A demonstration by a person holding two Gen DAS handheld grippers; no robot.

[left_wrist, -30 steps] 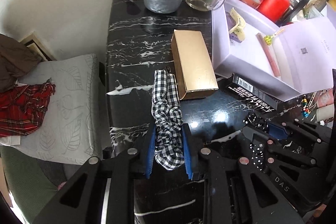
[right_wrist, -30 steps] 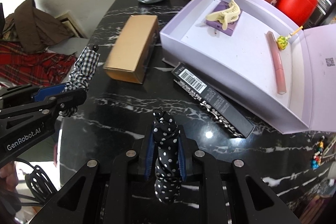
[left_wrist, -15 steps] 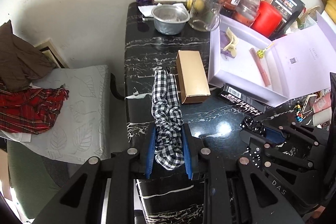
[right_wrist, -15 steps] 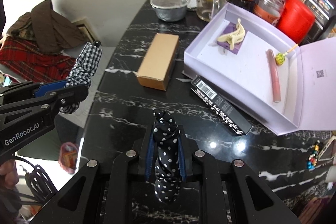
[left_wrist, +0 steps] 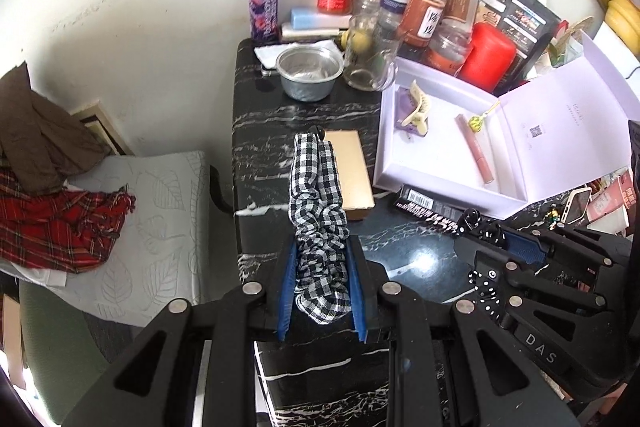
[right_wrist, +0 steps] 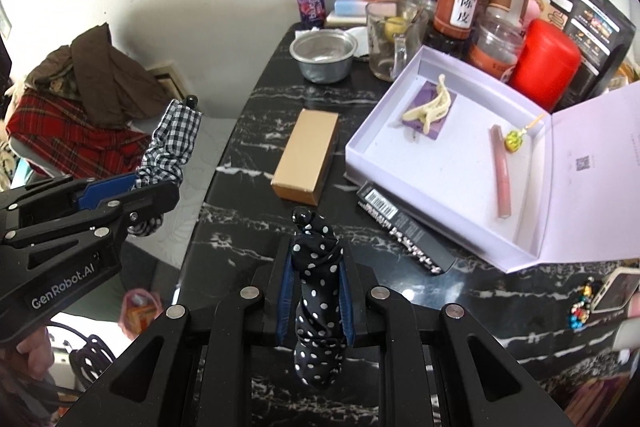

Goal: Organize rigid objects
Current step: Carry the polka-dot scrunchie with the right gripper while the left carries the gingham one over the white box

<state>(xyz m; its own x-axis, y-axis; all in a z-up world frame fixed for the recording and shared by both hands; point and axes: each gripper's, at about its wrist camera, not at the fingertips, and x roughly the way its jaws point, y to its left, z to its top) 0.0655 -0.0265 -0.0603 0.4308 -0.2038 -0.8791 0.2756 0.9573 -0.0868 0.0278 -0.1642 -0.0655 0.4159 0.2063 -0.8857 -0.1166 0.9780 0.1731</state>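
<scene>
Left claw [left_wrist: 320, 283] is clamped tight on the checked umbrella [left_wrist: 318, 195], blue pads pressing its folded cloth from both sides, the black tip pointing to twelve o'clock. Over in the right wrist view that same left claw [right_wrist: 132, 187] sits at nine o'clock, raised off the bench edge, with the checked umbrella [right_wrist: 172, 143] sticking up and away from it. Right claw [right_wrist: 316, 291] is closed just as firmly on the polka-dot umbrella [right_wrist: 318, 287], knob end at twelve o'clock, loose cloth hanging toward six. From the left wrist view the right claw [left_wrist: 492, 247] shows at four o'clock, polka-dot umbrella [left_wrist: 480, 267] only partly seen between its black fingers.

Down on the black marble bench [right_wrist: 248, 227], the gold box [right_wrist: 306, 157] lies flat, beyond the polka-dot tip. Just beside it at two o'clock lies the black barcode box [right_wrist: 404, 227], tucked against the front wall of the open lilac box [right_wrist: 384, 143]. Inside that lilac box: a cream hair claw clip [right_wrist: 430, 103] on a purple card, a pink tube [right_wrist: 502, 175], and a small yellow charm [right_wrist: 514, 139]. Further back at twelve o'clock stands a metal bowl [right_wrist: 324, 55], a glass mug [right_wrist: 390, 39] beside it, then jars crowded against the wall with a red canister [right_wrist: 546, 63] at two o'clock.
</scene>
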